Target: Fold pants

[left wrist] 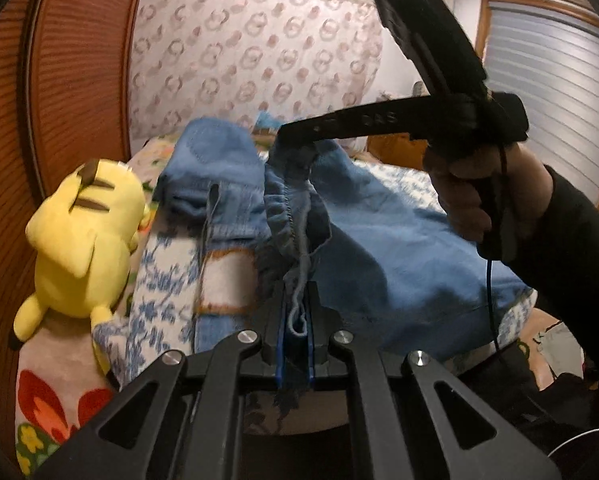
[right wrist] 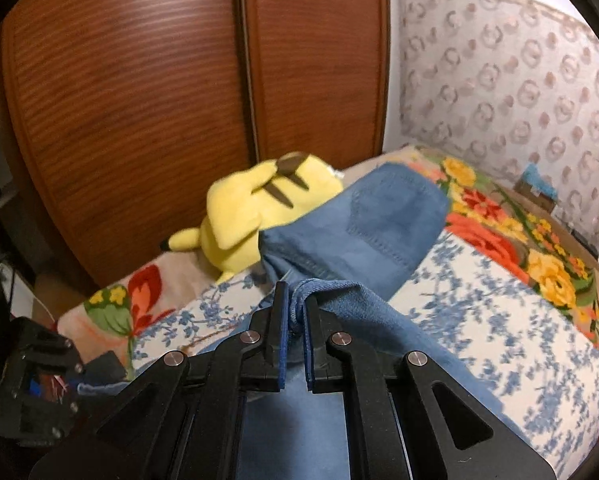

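Beside the yellow plush toy (right wrist: 255, 216) on the bed, the blue pants (right wrist: 363, 220) lie partly lifted. I clamp my left gripper (left wrist: 295, 312) on their waistband and drawstring, my right gripper (right wrist: 295, 312) on another bunched edge (both pinched tight), probably so the cloth carries over together above the floral blanket (right wrist: 499, 300).

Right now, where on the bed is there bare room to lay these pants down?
Free: the blue-floral sheet between the pants and the flowered blanket. Crowded: the wardrobe side, where the yellow plush toy lies against the denim. Both grippers, left and right, are clamped on fabric.
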### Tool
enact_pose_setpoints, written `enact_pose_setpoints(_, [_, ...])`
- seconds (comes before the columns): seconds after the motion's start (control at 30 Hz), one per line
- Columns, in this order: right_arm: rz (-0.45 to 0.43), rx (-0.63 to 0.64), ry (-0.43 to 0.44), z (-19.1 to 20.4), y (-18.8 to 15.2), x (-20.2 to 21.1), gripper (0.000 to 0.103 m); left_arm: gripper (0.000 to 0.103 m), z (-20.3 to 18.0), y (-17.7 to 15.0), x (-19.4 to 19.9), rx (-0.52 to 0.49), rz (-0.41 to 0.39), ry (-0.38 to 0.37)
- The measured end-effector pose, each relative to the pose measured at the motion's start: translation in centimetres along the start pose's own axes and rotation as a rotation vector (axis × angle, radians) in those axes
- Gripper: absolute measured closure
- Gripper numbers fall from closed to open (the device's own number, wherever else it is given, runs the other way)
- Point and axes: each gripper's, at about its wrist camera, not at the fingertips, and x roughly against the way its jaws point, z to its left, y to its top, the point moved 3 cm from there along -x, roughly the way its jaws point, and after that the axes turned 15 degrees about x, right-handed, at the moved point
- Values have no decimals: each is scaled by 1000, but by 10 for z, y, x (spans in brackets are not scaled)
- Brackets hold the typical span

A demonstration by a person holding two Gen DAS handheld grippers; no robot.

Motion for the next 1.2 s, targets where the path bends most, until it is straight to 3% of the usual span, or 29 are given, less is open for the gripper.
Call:
enact_pose_setpoints(0.23, [75, -19, -1, 3, -4, -48, 99, 90, 18, -7, -11, 42, 24, 58])
enact_pose_setpoints(0.3, [73, -29, -15, 4, -4, -52, 91, 87, 20, -7, -12, 45, 23, 65])
enact_pose_setpoints(0.37, [50, -38, -15, 2, -1, -50, 67, 76, 22, -7, -11, 52, 20, 63])
enact_pose_setpoints(0.4, [38, -42, -3, 2, 2, -48, 63, 74, 23, -5, -10, 54, 16, 66])
enact_pose_setpoints(0.63, [-19, -40, -70, -11, 0, -13, 59, 69, 19, 1, 0, 41, -25, 69])
enact_pose_setpoints(0.8, [6, -96, -148, -46, -37, 16, 59, 69, 14, 2, 0, 35, -42, 53])
enact_pose_setpoints(0.97, [83, -170, -232, -82, -99, 30, 58, 69, 2, 3, 1, -3, -62, 27])
enact_pose_setpoints(1.2, [173, -251, -257, -96, -170, 21, 58, 69, -11, 7, 4, -28, -106, 44])
